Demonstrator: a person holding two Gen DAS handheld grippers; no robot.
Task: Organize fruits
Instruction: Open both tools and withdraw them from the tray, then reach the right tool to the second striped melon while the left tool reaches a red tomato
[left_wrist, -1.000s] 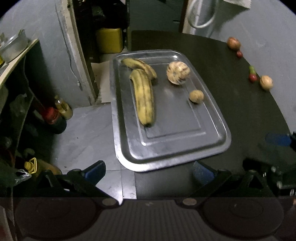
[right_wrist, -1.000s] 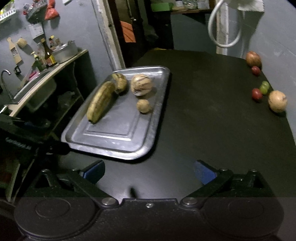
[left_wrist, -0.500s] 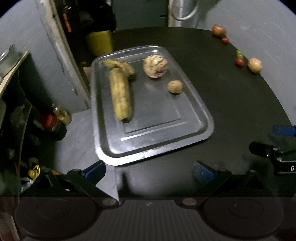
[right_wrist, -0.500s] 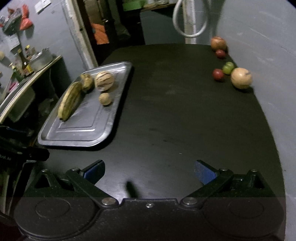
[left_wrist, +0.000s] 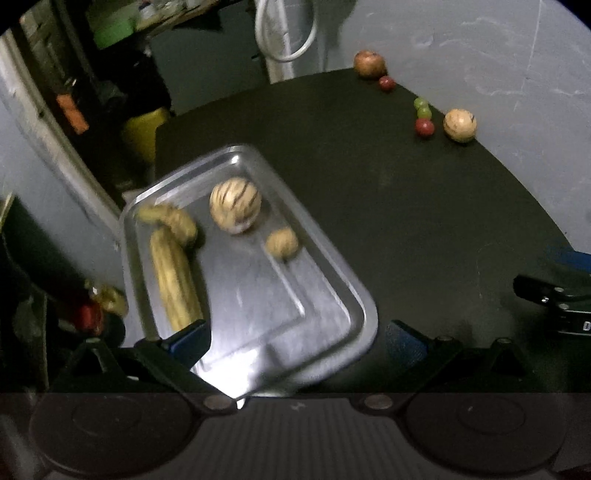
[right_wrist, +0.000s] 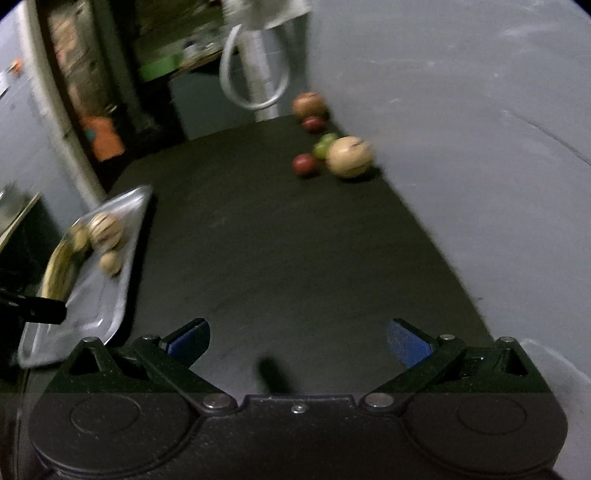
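A metal tray (left_wrist: 325, 295) on the black table holds two bananas (left_wrist: 173, 277), a striped melon (left_wrist: 235, 205) and a small tan fruit (left_wrist: 282, 242); the tray also shows in the right wrist view (right_wrist: 92, 306). Loose fruits lie by the far wall: a striped tan one (right_wrist: 348, 156), a red one (right_wrist: 305, 164), a green one (right_wrist: 325, 145), a reddish apple (right_wrist: 309, 104) and a small red one (right_wrist: 313, 123). My left gripper (left_wrist: 297, 341) is open over the tray's near edge. My right gripper (right_wrist: 297, 338) is open and empty above bare table.
A grey wall (right_wrist: 461, 129) borders the table on the right. A white pipe with a hose loop (right_wrist: 255, 74) stands at the far end. A yellow container (left_wrist: 142, 129) and a shelf with bottles (left_wrist: 88, 314) lie left of the table.
Both grippers have swung to the right and forward. The tray has slid left in both views, and the loose fruits by the wall appear nearer and more central in the right wrist view.
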